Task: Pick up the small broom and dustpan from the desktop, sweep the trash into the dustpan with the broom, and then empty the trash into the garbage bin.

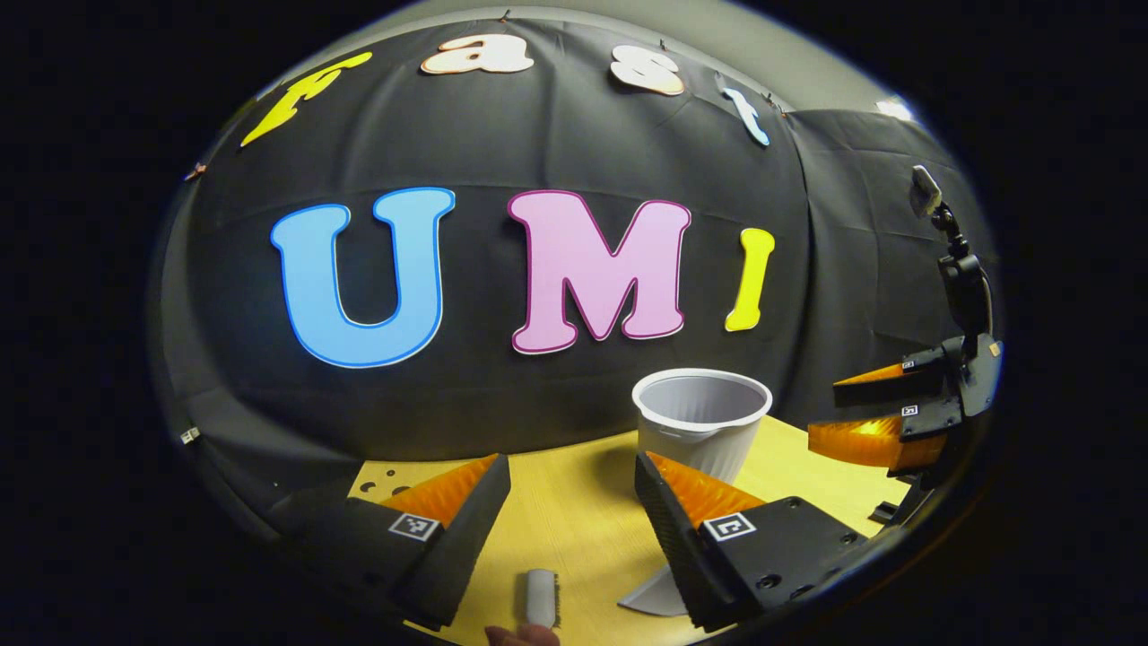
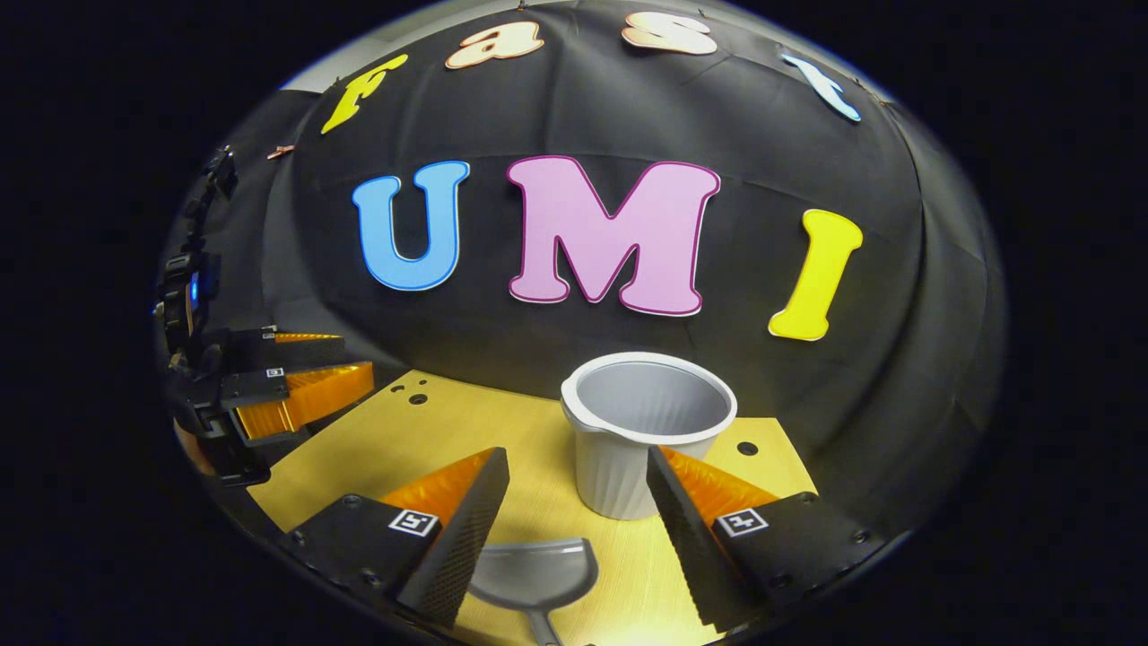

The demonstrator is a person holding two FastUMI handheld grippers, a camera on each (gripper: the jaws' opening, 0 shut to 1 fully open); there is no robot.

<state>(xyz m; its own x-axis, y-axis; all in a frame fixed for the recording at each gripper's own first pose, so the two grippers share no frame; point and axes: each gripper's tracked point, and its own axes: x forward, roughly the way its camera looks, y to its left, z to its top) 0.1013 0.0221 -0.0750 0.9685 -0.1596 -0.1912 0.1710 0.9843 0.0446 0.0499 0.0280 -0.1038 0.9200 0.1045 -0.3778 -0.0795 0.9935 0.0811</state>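
Both tongs stand open and empty above the yellow desk, neither touching anything. Between the spread fingers of the left tongs lies the small broom, its pale back and dark bristles at the near edge of the left gripper view, with something that may be a fingertip just below it. A corner of the grey dustpan peeks out beside that gripper's right-hand finger. The right tongs hang over the dustpan, whose scoop faces the far side and whose handle runs back toward the camera.

My reading is that each tool sits under the tongs meant to lift it, so 1 hand takes the broom and the other the dustpan; the wide opening suits a descent onto each handle. No pick-up has begun.

Further out, the white ribbed bin stands upright on the desk just beyond both tools, near the black cloth wall, handy for the final tipping.

From the right gripper view, the dustpan's whole scoop and the bin's inside are visible, and the left tongs sit off at the left edge. From the left gripper view come the broom and the right tongs at the right edge. I cannot spot any trash on the desk in either of the 2 views.
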